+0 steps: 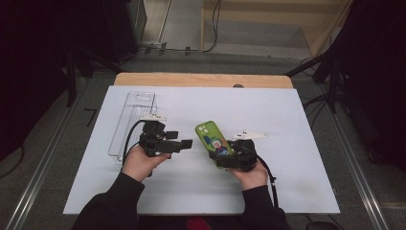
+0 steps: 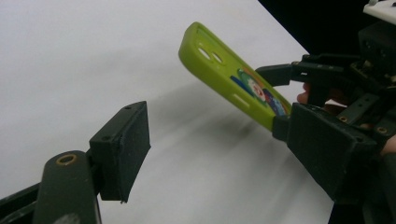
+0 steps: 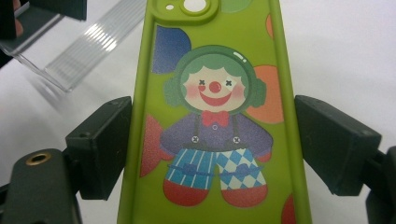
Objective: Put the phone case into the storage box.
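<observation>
I am seeing the right gripper (image 1: 225,155) clamping a lime-green phone case (image 1: 214,138) by its two long edges. In the right gripper view the case (image 3: 212,116) is sitting between both black jaws, each pad pressing on a side, printed back facing the camera: a clown with green hair, red bow tie and blue patterned trousers. The camera cut-out is pointing away from the hand.

Taking the case as my landmark: it is tilting up and away from the right hand (image 1: 250,175), raised off the white table sheet (image 1: 287,143); the left gripper view is showing a shadow on the sheet under it.

The left gripper (image 1: 184,143) is hovering just left of the case, not touching it. Its jaws are standing apart with nothing between them. In the left gripper view the case (image 2: 229,77) is showing beyond those jaws, the right gripper (image 2: 285,100) gripping its lower end. The left hand (image 1: 141,163) is holding that gripper.

Further left of the case, a clear plastic tray (image 1: 134,120) is lying flat on the sheet; a corner of it (image 3: 79,51) is showing in the right gripper view.
</observation>
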{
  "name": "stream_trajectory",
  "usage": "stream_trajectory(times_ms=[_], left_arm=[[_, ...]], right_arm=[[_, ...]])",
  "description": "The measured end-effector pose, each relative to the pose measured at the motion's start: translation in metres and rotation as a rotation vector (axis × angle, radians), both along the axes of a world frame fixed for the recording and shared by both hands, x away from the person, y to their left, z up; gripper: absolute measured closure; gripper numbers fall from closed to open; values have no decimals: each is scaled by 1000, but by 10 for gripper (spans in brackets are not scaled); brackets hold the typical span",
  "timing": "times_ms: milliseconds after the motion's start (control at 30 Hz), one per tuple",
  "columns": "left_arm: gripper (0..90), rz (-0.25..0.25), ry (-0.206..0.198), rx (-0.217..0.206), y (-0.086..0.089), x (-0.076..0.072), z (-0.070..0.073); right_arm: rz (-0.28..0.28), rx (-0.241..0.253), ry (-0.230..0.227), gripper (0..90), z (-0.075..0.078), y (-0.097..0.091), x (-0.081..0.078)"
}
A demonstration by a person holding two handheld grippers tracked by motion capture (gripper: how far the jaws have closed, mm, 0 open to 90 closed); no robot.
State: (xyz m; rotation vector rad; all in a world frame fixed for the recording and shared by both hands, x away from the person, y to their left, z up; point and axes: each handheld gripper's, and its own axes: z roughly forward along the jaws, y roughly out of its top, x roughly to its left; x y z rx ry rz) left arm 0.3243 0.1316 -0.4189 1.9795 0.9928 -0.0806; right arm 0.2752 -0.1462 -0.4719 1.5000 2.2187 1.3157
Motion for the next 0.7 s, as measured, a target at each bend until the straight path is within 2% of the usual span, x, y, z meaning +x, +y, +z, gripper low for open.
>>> stream_trajectory(times_ms=[200,300,567,700], left_arm=[[223,8,8,14,-8,5,0],[225,14,-10,22,-11,7,0],[250,52,27,5,-15,19,-3],[251,63,37,11,-19,23,-4]], right_arm=[[-11,24,3,145,-5,3,1],[-16,32,7,145,-8,5,1],[-33,66,6,144,-12,8,2],[-44,83,-2,145,-11,7,2]])
